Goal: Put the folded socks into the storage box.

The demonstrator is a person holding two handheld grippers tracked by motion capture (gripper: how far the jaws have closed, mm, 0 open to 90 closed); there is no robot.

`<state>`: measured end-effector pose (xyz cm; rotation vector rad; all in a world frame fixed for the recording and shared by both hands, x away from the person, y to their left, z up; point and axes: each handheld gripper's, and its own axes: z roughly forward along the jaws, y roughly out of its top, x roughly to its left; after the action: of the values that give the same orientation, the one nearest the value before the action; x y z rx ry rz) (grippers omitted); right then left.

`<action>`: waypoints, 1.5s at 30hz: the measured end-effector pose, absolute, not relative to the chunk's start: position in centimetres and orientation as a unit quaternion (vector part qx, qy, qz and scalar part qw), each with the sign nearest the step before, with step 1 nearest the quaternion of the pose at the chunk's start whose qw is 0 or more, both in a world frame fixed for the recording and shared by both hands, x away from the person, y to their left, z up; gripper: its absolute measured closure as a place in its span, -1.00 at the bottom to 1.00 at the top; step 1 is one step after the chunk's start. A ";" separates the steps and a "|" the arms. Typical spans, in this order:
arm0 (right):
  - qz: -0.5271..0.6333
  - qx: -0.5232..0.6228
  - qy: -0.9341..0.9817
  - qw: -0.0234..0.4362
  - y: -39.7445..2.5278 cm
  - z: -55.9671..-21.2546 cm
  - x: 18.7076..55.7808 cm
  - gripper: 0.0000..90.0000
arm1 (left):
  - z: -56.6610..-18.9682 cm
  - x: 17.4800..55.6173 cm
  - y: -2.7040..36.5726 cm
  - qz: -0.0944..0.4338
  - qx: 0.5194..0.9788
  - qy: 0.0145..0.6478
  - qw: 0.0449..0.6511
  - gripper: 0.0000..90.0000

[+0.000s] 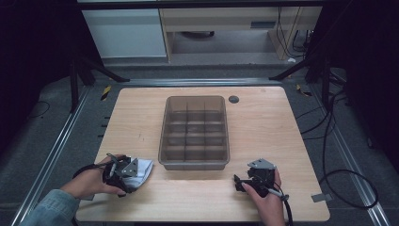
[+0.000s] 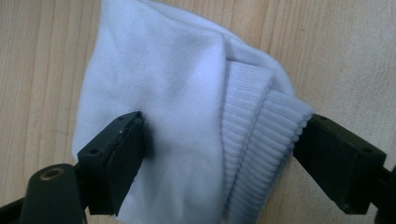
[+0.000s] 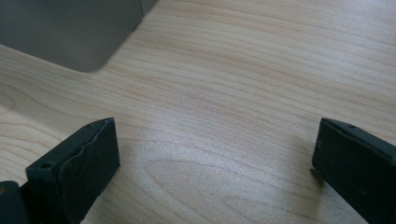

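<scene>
Across the middle of the high view: light wood table (image 1: pixel 263 122), rounded corners, on a grey floor with metal rails (image 1: pixel 56 146) running down both sides. Dark room, white cabinet (image 1: pixel 124 33) and wooden furniture at the top of the frame, cables (image 1: pixel 339 141) looping on the floor at right. Small dark round disc (image 1: pixel 234 99) on the table near its upper edge, just right of the bin.

Centre of frame: smoky translucent plastic bin (image 1: pixel 194 162), divided into a grid of compartments, long axis running top to bottom of the frame. Compartments look empty as far as I can tell.

Lower left of frame: white sock (image 1: pixel 143 170) lying on the table, just left of the bin's lower left corner, not touching it. In the left gripper view the sock (image 2: pixel 177 126) is folded, ribbed cuff at lower right, long axis running lower right to upper left.

Left gripper (image 1: pixel 134 169) is spread around the sock; the jaws bracket it, one on the smooth fabric, the other against the cuff. Can't tell if it's squeezing.

Lower right of frame: right gripper (image 1: pixel 241 182) low over bare wood, jaws wide apart, nothing between them. Bin corner (image 3: pixel 70 32) sits upper left in the right gripper view.
</scene>
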<state>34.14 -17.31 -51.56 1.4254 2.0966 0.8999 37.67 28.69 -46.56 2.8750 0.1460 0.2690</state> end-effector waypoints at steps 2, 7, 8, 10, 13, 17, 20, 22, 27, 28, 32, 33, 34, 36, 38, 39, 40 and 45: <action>0.326 0.516 0.760 0.224 -17.3 -51.6 34.1 -0.98 | -46.6 37.7 28.7 0.089 0.987 0.044 0.123 -0.69; 0.326 0.516 0.760 0.224 -17.3 -51.6 34.1 -0.98 | -46.8 37.5 28.3 0.104 0.989 0.030 0.105 -0.67; 0.326 0.516 0.760 0.224 -17.3 -51.6 34.1 -0.98 | -46.7 37.5 28.3 0.111 0.988 0.030 0.103 -0.59; 0.326 0.516 0.760 0.224 -17.3 -51.6 34.1 -0.98 | -46.6 37.6 28.3 0.114 0.987 0.033 0.104 -0.48; 0.326 0.516 0.759 0.224 -17.3 -51.6 34.1 -0.98 | -46.3 38.1 28.6 0.104 0.986 0.049 0.118 -0.26; 0.326 0.516 0.759 0.224 -17.3 -51.6 34.1 -0.98 | -45.9 38.6 29.0 0.089 0.986 0.058 0.128 -0.08; 0.326 0.517 0.759 0.224 -17.3 -51.6 34.1 -0.98 | -45.5 39.1 29.2 0.071 0.986 0.067 0.136 0.26; 0.326 0.516 0.759 0.224 -17.3 -51.6 34.1 -0.98 | -45.3 39.4 29.3 0.059 0.986 0.072 0.136 0.40; 0.326 0.516 0.759 0.224 -17.3 -51.6 34.1 -0.98 | -45.1 39.5 28.9 0.049 0.987 0.078 0.129 0.51; 0.326 0.516 0.760 0.224 -17.3 -51.6 34.1 -0.98 | -45.1 39.5 28.9 0.047 0.987 0.079 0.128 0.51; 0.326 0.516 0.760 0.224 -17.3 -51.6 34.1 -0.98 | -44.9 39.7 28.9 0.041 0.988 0.076 0.127 0.53; 0.326 0.517 0.759 0.224 -17.3 -51.6 34.1 -0.98 | -44.8 39.7 28.9 0.040 0.988 0.078 0.130 0.54; 0.326 0.517 0.759 0.224 -17.3 -51.6 34.1 -0.98 | -44.6 39.7 28.9 0.039 0.988 0.079 0.130 0.54; 0.326 0.516 0.760 0.224 -17.3 -51.6 34.1 -0.98 | -44.5 39.7 28.8 0.040 0.989 0.072 0.124 0.55; 0.326 0.516 0.760 0.224 -17.3 -51.6 34.1 -0.98 | -44.2 39.6 28.7 0.037 0.989 0.071 0.122 0.55; 0.326 0.516 0.760 0.224 -17.3 -51.6 34.1 -0.98 | -44.2 39.6 28.7 0.037 0.989 0.071 0.122 0.55; 0.326 0.517 0.759 0.224 -17.3 -51.6 34.1 -0.98 | -43.9 39.6 28.7 0.037 0.989 0.069 0.124 0.55; 0.326 0.517 0.759 0.224 -17.3 -51.6 34.1 -0.98 | -42.5 39.7 28.8 0.039 0.989 0.070 0.124 0.55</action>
<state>34.14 -17.30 -51.56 1.4258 2.0964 0.9003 39.67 28.84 -42.52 2.8841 0.2039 0.1150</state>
